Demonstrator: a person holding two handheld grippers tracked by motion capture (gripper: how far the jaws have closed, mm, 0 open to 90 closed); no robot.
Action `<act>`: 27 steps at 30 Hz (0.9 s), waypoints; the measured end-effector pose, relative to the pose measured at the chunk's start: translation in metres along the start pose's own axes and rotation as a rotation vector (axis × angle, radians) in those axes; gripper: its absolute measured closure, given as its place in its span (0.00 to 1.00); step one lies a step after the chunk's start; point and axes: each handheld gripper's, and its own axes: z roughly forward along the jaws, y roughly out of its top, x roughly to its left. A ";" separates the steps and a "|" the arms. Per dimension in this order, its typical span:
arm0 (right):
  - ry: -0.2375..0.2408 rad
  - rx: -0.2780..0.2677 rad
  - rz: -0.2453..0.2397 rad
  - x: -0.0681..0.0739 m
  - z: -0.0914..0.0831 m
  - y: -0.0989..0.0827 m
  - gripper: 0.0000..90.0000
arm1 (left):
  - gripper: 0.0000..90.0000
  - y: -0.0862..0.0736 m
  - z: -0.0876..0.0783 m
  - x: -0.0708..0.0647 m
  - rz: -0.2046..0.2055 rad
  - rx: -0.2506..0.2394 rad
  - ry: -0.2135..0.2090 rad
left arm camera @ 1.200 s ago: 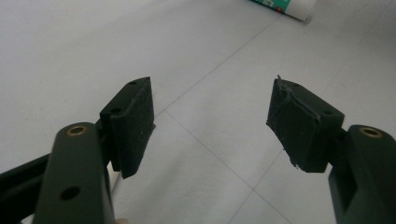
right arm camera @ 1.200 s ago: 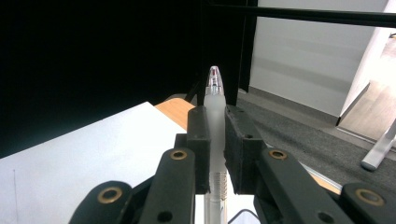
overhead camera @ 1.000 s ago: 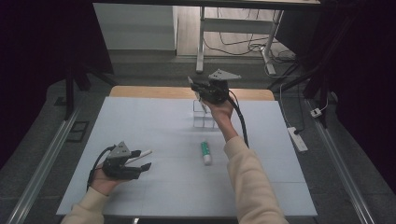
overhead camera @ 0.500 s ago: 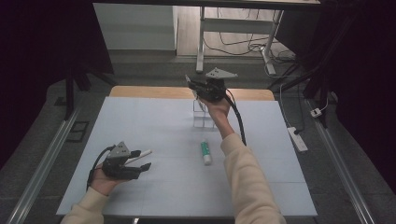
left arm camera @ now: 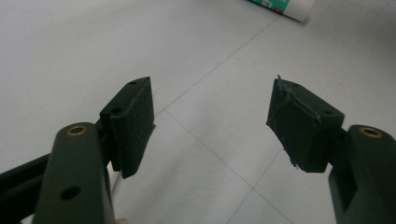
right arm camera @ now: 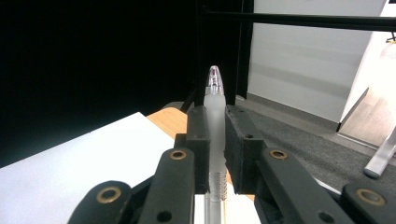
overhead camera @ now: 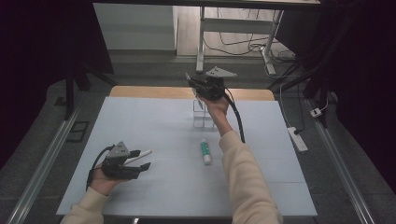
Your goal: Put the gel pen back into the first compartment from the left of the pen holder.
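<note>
My right gripper (overhead camera: 192, 83) is held up in the air over the far middle of the table and is shut on a translucent pen (right arm camera: 214, 116). The pen's clear tip sticks out past the pads (right arm camera: 198, 140). Just below that hand a clear plastic holder (overhead camera: 203, 115) stands on the white table (overhead camera: 154, 121). A green and white tube (overhead camera: 205, 151) lies flat nearer the middle, and its end (left arm camera: 282, 5) is at the top of the left gripper view. My left gripper (overhead camera: 142, 160) rests low at the near left, open, with bare table between its jaws (left arm camera: 210, 116).
A slim white stick-like thing (overhead camera: 141, 154) lies along the left gripper's far jaw; I cannot tell what it is. A power strip (overhead camera: 297, 139) lies on the floor off the right edge. Beyond the table's wooden far edge (overhead camera: 149, 91) stand desk legs and cables.
The right gripper has shifted very slightly with the pen still in its jaws. The left gripper has kept still.
</note>
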 end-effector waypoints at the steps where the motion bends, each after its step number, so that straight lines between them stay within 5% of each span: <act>1: -0.001 0.000 0.001 0.000 0.000 0.000 0.88 | 0.35 0.000 0.000 0.000 0.000 0.000 0.000; 10: -0.006 -0.003 0.013 -0.006 0.003 -0.005 0.88 | 0.35 0.000 -0.001 0.000 0.001 0.001 0.002; 16: -0.046 0.024 0.010 -0.003 0.003 -0.008 0.67 | 0.35 0.000 -0.001 0.000 -0.002 -0.003 0.003; 27: 0.001 0.076 0.018 0.001 -0.007 -0.011 0.62 | 0.35 0.000 -0.002 0.001 -0.002 -0.005 0.005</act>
